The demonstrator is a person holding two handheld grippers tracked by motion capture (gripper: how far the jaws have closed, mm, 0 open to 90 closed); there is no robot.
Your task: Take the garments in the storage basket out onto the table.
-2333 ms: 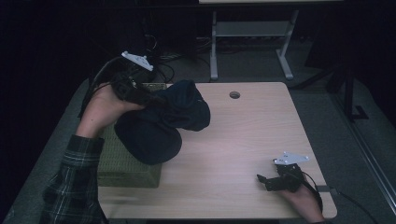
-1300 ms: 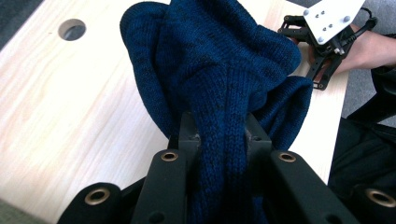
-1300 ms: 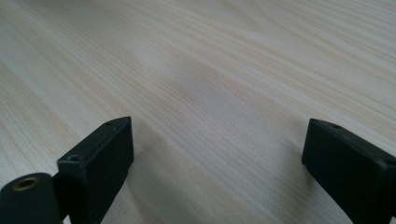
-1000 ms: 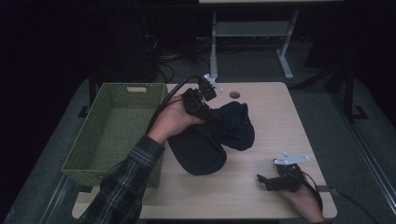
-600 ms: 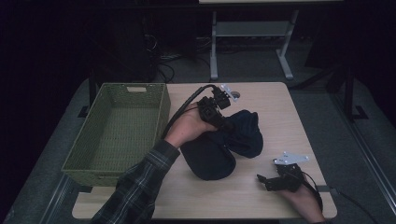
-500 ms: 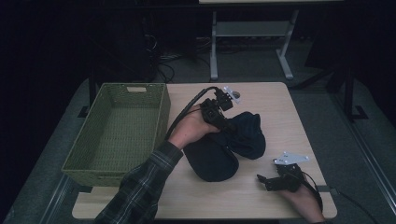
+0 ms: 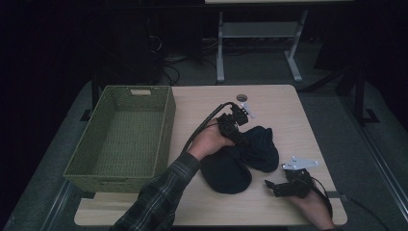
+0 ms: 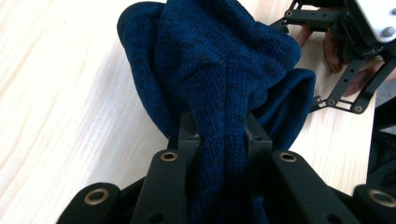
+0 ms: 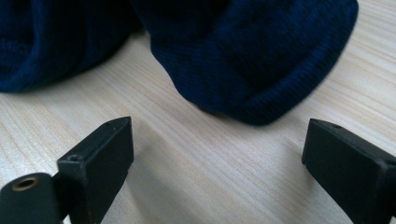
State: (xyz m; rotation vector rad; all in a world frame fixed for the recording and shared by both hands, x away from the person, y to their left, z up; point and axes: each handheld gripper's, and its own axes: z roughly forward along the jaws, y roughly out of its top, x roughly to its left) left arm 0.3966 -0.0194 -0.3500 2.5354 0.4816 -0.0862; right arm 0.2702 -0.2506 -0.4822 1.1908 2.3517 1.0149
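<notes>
One navy knit garment (image 8: 224, 70) pinched in left claw (image 8: 219, 135), right claw (image 9: 217, 154) wide, just beside it.

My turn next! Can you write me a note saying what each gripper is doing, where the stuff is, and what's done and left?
Left gripper: shut on a bunch of the sweater.
Right gripper: open, resting on the table just short of the sweater.
Sweater: out of the basket, heaped mid-table.
Basket: at the table's left side.
Done: sweater brought to the table.
Left, probably: let go and spread or fold it with both grippers.
</notes>
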